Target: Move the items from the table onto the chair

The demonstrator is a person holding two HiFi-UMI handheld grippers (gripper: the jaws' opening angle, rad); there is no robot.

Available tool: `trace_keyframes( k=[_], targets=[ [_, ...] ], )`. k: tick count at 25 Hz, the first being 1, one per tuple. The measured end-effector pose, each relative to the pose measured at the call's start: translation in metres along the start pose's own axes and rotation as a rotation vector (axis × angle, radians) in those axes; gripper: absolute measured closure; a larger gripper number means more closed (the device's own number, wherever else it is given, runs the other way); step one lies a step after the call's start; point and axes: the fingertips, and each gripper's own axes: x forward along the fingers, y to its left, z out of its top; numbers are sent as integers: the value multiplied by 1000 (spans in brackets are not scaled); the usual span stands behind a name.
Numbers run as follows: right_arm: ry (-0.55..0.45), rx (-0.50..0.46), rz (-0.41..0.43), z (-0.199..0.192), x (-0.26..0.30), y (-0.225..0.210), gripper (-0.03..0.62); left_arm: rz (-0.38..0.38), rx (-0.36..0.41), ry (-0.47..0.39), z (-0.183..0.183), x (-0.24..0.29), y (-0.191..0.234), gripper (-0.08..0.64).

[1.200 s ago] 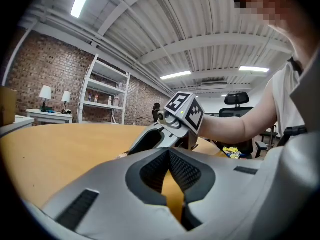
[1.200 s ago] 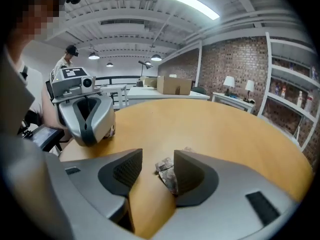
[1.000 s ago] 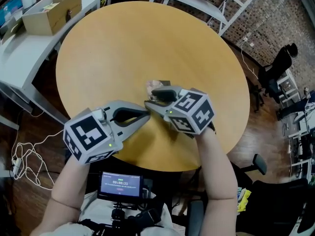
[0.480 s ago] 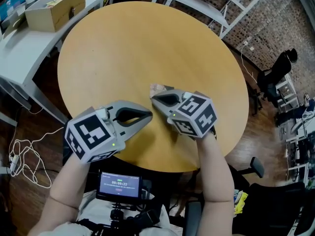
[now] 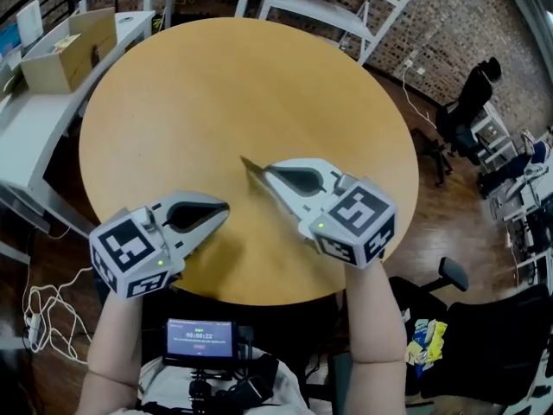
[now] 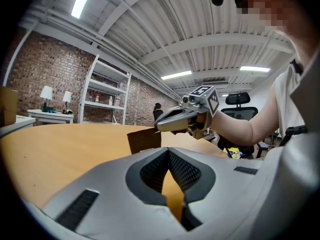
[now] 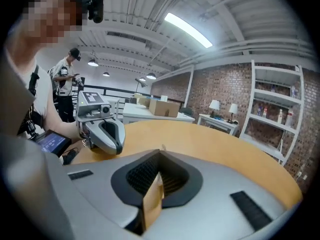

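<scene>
The card [image 6: 144, 140] is a thin, flat, brown rectangle of cardboard with a matte face. It is pinched on edge between the closed right tongs [image 5: 264, 172], over the middle of the bench [image 5: 216, 85]. From the head view it shows edge-on as a dark sliver. Its long axis runs on from the tongs' tips, away from the person and a little to the left. From the left gripper view its broad face is turned toward that camera, and its lower edge is hidden behind the tongs' grey body.

The left tongs [image 5: 223, 207] hover beside it, nearer the person. Their ribbed black pads are drawn together with nothing between them.

The bench is round, smooth and honey-coloured. A black chair [image 5: 449, 285] stands at its near right edge.

On a white desk [image 5: 26, 119] to the left sits an open cardboard box [image 5: 60, 54]. What lies in it is too small to tell.
</scene>
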Motion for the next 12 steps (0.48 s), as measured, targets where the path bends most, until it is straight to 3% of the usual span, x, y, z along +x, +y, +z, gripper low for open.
trace_keyframes(
  k=[5, 12],
  targets=[
    [-61, 50, 32, 6, 15, 15, 584, 66, -57, 24, -14, -25, 24, 551],
    [-90, 118, -62, -24, -41, 3, 584, -44, -16, -21, 2, 26, -1, 551]
  ],
)
